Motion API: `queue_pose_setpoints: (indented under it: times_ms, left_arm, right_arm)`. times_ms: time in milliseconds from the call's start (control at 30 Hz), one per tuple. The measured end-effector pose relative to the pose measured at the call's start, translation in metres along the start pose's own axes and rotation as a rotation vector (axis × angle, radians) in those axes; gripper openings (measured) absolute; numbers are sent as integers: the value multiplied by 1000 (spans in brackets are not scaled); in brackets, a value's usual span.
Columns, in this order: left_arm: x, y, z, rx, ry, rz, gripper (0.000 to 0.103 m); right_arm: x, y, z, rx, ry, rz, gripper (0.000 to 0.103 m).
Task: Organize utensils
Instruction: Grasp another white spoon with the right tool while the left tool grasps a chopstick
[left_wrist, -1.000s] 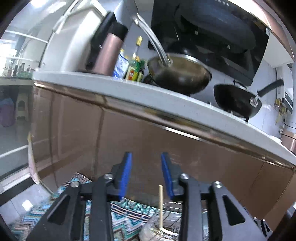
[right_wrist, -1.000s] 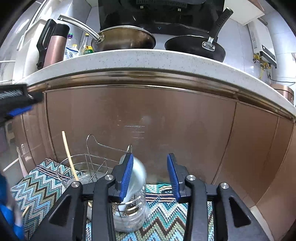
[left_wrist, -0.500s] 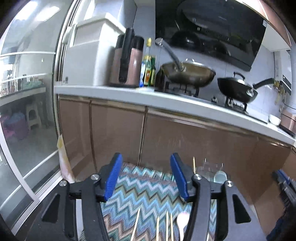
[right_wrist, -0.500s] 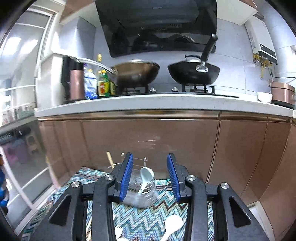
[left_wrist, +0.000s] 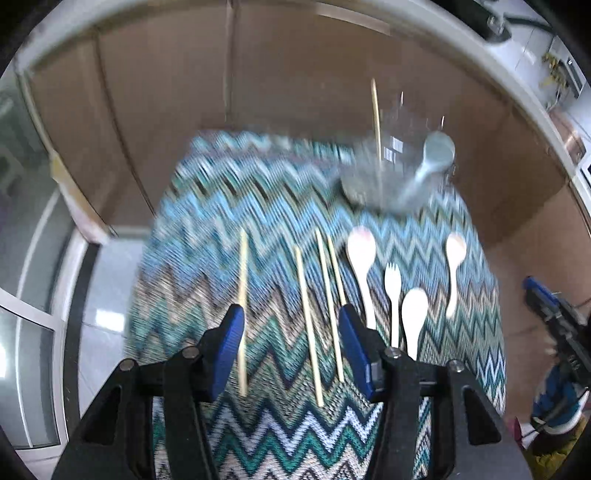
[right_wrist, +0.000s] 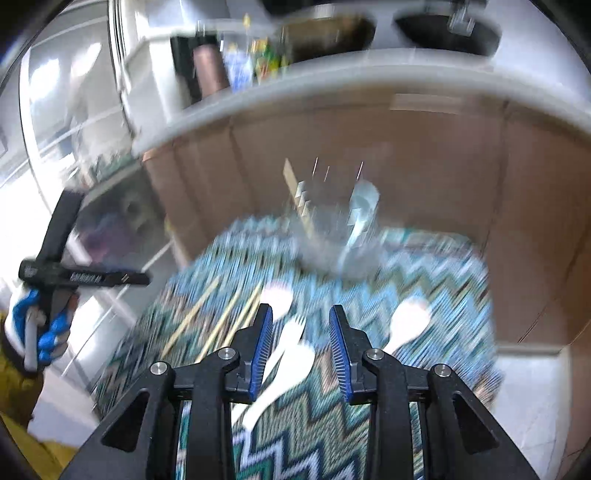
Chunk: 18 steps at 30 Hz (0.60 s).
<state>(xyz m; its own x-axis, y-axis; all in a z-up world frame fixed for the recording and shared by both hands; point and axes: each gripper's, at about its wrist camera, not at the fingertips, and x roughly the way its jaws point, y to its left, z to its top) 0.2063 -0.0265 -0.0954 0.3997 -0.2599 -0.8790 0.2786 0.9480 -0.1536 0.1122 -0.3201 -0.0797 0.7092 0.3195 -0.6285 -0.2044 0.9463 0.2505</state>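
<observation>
Mat (left_wrist: 229, 229): woven cloth, matt. Chopsticks (left_wrist: 308, 325): pale wood. Spoons (left_wrist: 361, 251): white plastic, smooth. Cabinet fronts (left_wrist: 159, 92): brown, glossy.

Four loose chopsticks (left_wrist: 242, 306) lie on the zigzag mat (left_wrist: 229, 206), with three white spoons (left_wrist: 362, 254) and one white spork (left_wrist: 392, 291). The holder (left_wrist: 369, 184) contains one chopstick (left_wrist: 376, 114) and one metal spoon (left_wrist: 436, 155). Two tongs.

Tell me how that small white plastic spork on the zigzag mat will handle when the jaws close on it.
The small white plastic spork looks thin, so probably very light and a bit bendy. It lies flat on the zigzag woven mat, so the narrow handle may be hard to get under. Smooth plastic may slip or twist.
</observation>
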Motion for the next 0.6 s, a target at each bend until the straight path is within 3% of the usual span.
queue_pose_setpoints:
  times_ms: [200,333,600]
  left_arm:
    - [56,-1,9,-17,154,-15,40]
    - [85,-1,18,-33,221,-18,32]
    - [120,-7,32,-19,280,13,26]
  right_arm:
    - [67,-18,-30,46,200,109,28]
    - [97,-25,-42,55,265,139,28]
    - [130,-31,-39,32,334,164,28]
